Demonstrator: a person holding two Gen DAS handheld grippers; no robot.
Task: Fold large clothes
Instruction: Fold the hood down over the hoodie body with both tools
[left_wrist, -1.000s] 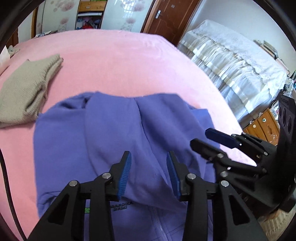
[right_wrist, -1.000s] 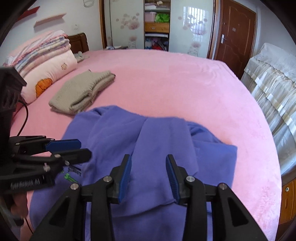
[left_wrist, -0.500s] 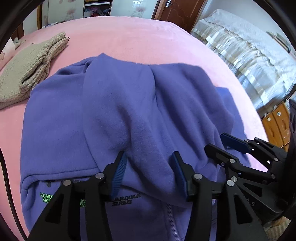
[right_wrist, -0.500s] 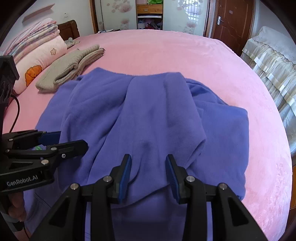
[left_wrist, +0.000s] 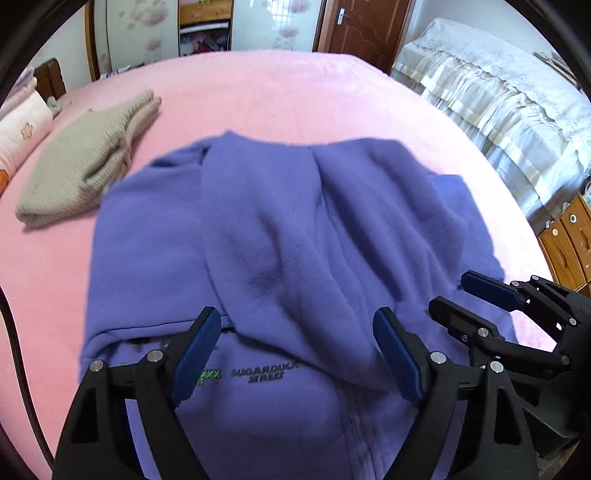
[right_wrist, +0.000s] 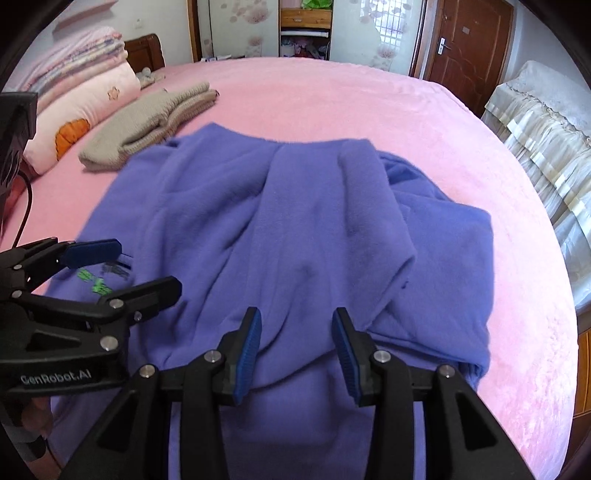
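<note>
A large purple zip fleece jacket (left_wrist: 295, 240) lies on the pink bed (left_wrist: 295, 96), with a fold laid across its middle and green and dark lettering near its front. It fills the right wrist view too (right_wrist: 295, 229). My left gripper (left_wrist: 297, 349) is open and empty, hovering over the jacket's near edge. My right gripper (right_wrist: 297, 350) is open and empty beside it, also over the near edge. Each gripper shows in the other's view: the right one (left_wrist: 476, 295) and the left one (right_wrist: 125, 266).
A folded beige knit sweater (right_wrist: 155, 122) lies on the bed to the far left. Pillows and folded blankets (right_wrist: 77, 92) are stacked at the headboard. A covered piece of furniture (left_wrist: 498, 96) and wooden drawers (left_wrist: 565, 240) stand off the bed's right edge.
Both grippers pulled back and rose a little over the jacket's near edge. The left gripper's jaws opened wider. The jacket itself lies the same.
</note>
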